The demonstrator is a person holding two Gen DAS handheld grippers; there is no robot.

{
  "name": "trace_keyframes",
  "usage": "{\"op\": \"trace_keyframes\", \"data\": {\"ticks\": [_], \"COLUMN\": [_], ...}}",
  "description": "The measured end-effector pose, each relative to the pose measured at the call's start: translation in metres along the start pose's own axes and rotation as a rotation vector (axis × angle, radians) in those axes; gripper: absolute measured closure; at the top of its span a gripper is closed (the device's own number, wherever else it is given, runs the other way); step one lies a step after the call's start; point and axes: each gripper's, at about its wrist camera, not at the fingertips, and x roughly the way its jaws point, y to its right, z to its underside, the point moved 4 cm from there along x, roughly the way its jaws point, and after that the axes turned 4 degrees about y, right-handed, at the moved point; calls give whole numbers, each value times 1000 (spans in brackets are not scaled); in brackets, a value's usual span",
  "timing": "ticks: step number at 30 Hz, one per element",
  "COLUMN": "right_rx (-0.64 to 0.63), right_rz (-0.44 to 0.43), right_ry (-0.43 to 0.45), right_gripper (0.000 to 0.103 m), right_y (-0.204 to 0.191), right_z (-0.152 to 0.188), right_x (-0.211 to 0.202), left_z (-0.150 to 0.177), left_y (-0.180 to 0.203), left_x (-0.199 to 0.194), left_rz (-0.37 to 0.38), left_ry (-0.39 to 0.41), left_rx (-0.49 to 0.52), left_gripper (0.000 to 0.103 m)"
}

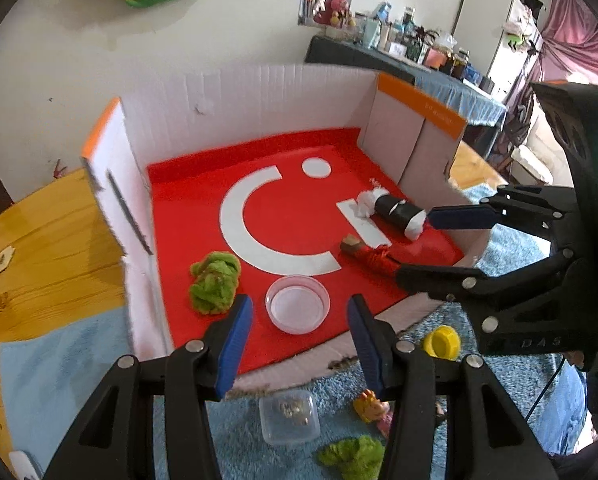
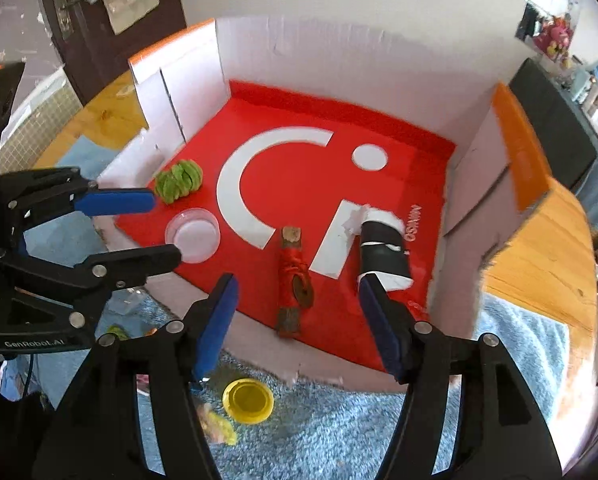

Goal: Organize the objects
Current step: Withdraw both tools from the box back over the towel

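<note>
A white cardboard box [image 1: 259, 108] [image 2: 339, 64] with a red floor holds a green fuzzy bundle [image 1: 215, 282] [image 2: 179, 186], a clear round dish [image 1: 297, 308] [image 2: 193, 236], a red-wrapped stick [image 1: 373, 258] [image 2: 293, 276] and a black-and-white roll [image 1: 399, 210] [image 2: 383, 252]. My left gripper [image 1: 299, 344] [image 2: 166, 228] hangs open over the box's near edge, just above the dish. My right gripper [image 2: 299, 320] [image 1: 415, 246] is open too, above the stick, with the roll by its right finger. Neither gripper holds anything.
On the blue rug in front of the box lie a yellow cap [image 1: 443, 342] [image 2: 248, 400], a clear lidded tub [image 1: 289, 418], a small figurine [image 1: 373, 406] and another green bundle [image 1: 353, 458]. A wooden table [image 1: 47, 240] runs under the box and rug.
</note>
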Motion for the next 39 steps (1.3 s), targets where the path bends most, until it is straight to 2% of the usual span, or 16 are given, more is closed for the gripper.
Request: {"op": "trace_keyframes", "data": {"ticks": [2, 5, 8, 11, 19, 25, 27, 34, 39], "right_rx": [8, 6, 7, 16, 29, 45, 50, 108, 128], "right_rz": [10, 34, 48, 60, 89, 110, 117, 115, 139], "right_ry": [26, 71, 122, 170, 299, 347, 371, 450, 491], "right_gripper": [40, 34, 32, 25, 17, 17, 17, 14, 14], "right_y": [-2, -3, -5, -7, -12, -15, -17, -20, -23], "right_z": [-1, -1, -1, 2, 19, 39, 45, 76, 97], "right_x": [-12, -31, -52, -71, -108, -123, -125, -125, -123], "left_z": [-1, -2, -2, 1, 16, 34, 41, 70, 90], "left_y": [1, 4, 7, 12, 25, 30, 32, 37, 38], "left_x": [-12, -30, -48, -65, -106, -129, -133, -138, -136], "left_rz": [-4, -10, -19, -36, -92, -116, -124, -189, -207], "left_ry": [24, 65, 104, 144, 266, 336, 359, 431, 447], "left_rx": [-8, -17, -24, -26, -37, -65, -81, -110, -138], "left_gripper": [41, 39, 34, 34, 24, 21, 16, 16, 14]}}
